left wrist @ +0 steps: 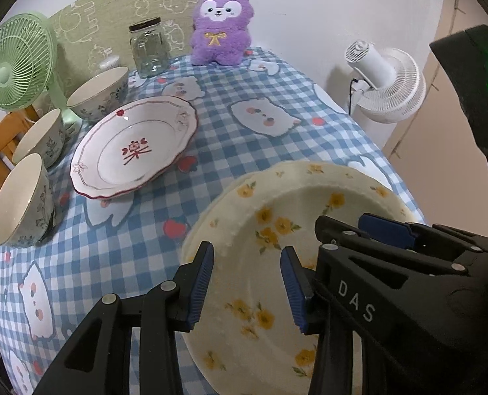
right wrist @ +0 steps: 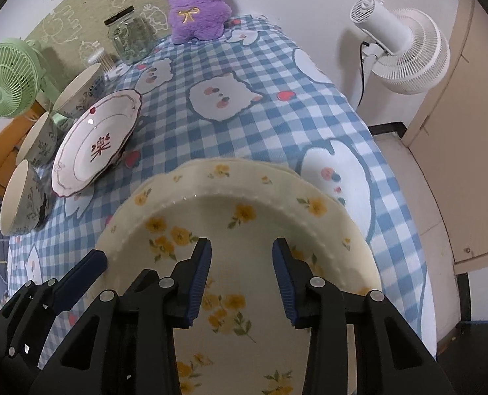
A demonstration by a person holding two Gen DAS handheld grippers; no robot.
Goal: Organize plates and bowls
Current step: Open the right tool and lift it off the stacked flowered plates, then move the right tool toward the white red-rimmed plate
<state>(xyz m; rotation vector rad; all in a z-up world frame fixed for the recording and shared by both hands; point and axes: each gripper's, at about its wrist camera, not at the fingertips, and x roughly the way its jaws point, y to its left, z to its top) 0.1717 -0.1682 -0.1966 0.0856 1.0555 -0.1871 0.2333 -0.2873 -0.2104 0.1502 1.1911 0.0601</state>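
yellow-flowered plate point(right wrist: 244, 223) sits directly under both claws. we have the left claw point(left wrist: 247, 288) and the right claw point(right wrist: 240, 276) partly open, gripping nothing. red-trimmed plate point(left wrist: 135, 146) lies far-left beside three bowls point(left wrist: 23, 197); left claw is nearer.

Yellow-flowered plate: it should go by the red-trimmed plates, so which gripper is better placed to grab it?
Probably left. The left gripper straddles the yellow-flowered plate's left rim, on the side nearer the red-trimmed plates; the right gripper hangs over its middle, no rim between its fingers.
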